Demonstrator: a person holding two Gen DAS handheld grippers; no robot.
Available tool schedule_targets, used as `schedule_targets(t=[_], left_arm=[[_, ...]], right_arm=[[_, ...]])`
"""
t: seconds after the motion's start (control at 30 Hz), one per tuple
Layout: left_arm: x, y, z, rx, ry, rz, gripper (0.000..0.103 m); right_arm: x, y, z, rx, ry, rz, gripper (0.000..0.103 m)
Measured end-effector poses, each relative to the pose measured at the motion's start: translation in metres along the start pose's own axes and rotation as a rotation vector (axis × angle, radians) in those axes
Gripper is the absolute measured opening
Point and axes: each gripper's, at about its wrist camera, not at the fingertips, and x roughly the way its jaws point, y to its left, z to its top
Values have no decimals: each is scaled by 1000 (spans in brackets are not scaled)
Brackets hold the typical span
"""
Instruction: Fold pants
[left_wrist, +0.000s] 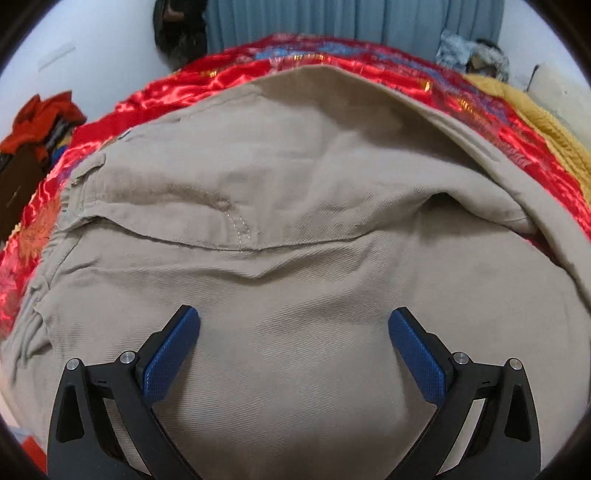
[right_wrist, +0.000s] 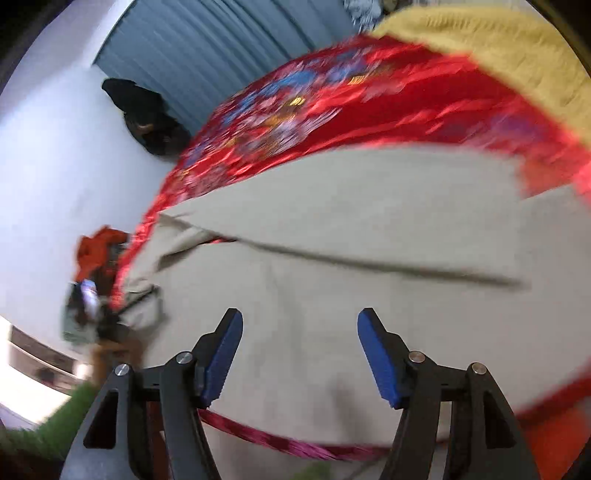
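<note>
Two views, taken in turn.

Left wrist view: khaki cotton twill pants (left_wrist: 295, 206) lay spread over a shiny red satin bedspread w/ blue and gold embroidery (left_wrist: 170, 99) on the bed, filling most of the frame. One layer was lapped over another along a stitched seam running across the middle, so the garment looked partly folded, prob. legs brought together. The left tool (left_wrist: 294, 317), black arms w/ blue ribbed pads, hovered over the near cloth w/ pads well apart and nothing between them; no pinch on the fabric. It pointed steeply down at the cloth, which reads as lining up for a grab or smoothing pass. A mustard knitted blanket (left_wrist: 535, 110) lay along the right edge of the bed, a heap of orange-red clothing (left_wrist: 40, 118) off the left side, grey-blue pleated curtain (left_wrist: 332, 18) behind.

Right wrist view: frame was blurred. Same pants (right_wrist: 351, 221) across the bedspread (right_wrist: 314, 107), one long leg edge running left to right. The right tool (right_wrist: 300, 317) also stood w/ pads apart, empty, above the near part of the pants close to the bed's fringed red edge. Both tools free suggests a regrip between folds; whether either touched the cloth, can't tell.
</note>
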Motion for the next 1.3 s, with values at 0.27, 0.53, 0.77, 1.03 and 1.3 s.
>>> schedule_targets(t=[0.27,0.53,0.77,1.03,1.3], left_arm=[[1,-6,-3,22,-28,24,103],[-43,19,74,-208,54,-317,102],[13,25,151,-396,142,-497,102],[38,43,142,-520,238,-502,4],[-84,38,147,-501,-63,-562,3]], right_arm=[[26,-101,17,619,-271,-11,58],[-37,-27,85,214,-366,-81,5],[-125,64,92,-85,-468,89,5],[-186,50,45,-152,-452,124,5],[-131,0,126,-127,-294,-66,5]])
